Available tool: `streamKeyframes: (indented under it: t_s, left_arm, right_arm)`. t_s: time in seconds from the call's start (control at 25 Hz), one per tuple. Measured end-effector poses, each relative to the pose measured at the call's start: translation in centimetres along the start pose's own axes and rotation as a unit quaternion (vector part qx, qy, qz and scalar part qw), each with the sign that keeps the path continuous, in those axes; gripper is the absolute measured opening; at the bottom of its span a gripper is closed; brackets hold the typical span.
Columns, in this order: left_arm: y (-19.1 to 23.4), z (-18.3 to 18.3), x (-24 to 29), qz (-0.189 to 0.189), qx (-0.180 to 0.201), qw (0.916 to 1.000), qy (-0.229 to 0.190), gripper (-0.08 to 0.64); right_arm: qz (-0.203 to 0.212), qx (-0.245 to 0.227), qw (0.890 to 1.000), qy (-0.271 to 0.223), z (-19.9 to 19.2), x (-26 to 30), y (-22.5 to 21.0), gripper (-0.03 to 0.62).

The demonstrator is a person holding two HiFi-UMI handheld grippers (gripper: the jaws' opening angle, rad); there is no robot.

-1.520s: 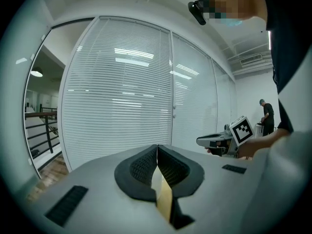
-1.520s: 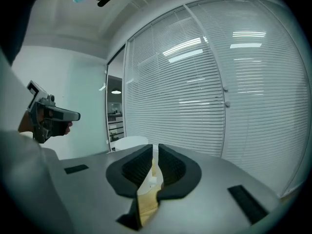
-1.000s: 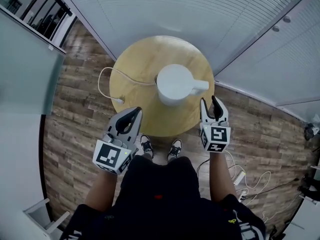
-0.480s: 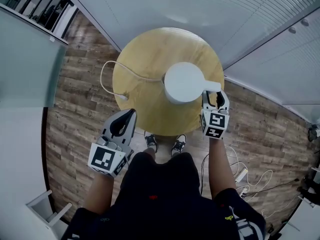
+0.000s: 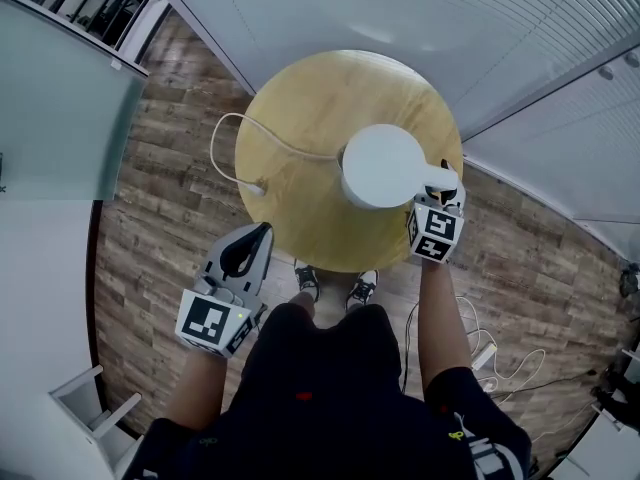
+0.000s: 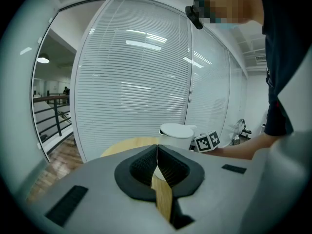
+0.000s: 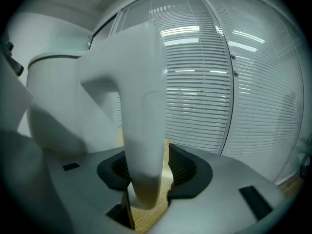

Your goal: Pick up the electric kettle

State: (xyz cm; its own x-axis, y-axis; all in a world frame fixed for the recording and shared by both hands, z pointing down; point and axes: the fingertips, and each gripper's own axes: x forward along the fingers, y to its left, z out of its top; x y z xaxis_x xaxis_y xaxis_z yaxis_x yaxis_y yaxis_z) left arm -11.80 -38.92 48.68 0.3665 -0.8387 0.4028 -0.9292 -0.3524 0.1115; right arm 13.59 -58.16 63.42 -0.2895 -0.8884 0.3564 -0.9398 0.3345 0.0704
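A white electric kettle [image 5: 382, 165] stands on the round wooden table [image 5: 300, 98], its handle [image 5: 440, 175] pointing right. My right gripper [image 5: 446, 180] is at that handle; its jaws have just been opening and stand wide. In the right gripper view the handle [image 7: 141, 111] sits between the pads, with a gap of wood showing at the right pad. My left gripper [image 5: 262, 230] hangs shut off the table's near left edge, nothing in it. From the left gripper view the kettle [image 6: 176, 135] is seen beyond the shut jaws.
The kettle's white cord [image 5: 240, 128] loops over the table's left edge to a plug [image 5: 255, 188]. The person's feet [image 5: 335, 283] are at the table's near edge. Cables and a power strip [image 5: 490, 353] lie on the floor at right. A white chair [image 5: 95, 408] stands lower left.
My right gripper has gone forward and down, and its jaws now straddle the kettle's handle. The left gripper has sunk a little and stays off the table's edge.
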Motion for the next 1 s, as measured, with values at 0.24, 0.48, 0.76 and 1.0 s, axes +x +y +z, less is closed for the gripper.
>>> streamKeyframes:
  t_s: [0.24,0.48,0.76,1.0]
  left_arm:
    - [0.0,-0.5,0.0,0.0,0.0,1.0,0.002,0.023]
    - [0.5,-0.8,-0.9,0.007,-0.003,1.0,0.003,0.023]
    - [0.8,-0.4,-1.5,0.011,-0.005,0.9999,-0.005,0.023]
    - [1.5,-0.1,-2.3,0.015,-0.008,0.9998,-0.014,0.023]
  right_arm:
    - [-0.002,0.004,1.0,-0.008,0.1,0.8,0.0,0.162]
    - [-0.017,0.012,1.0,-0.01,0.6,0.9,0.2,0.051]
    - [-0.044,0.036,0.998,0.0,1.8,0.7,0.2,0.051]
    - [-0.056,0.049,0.997,0.02,2.7,0.2,0.4,0.052]
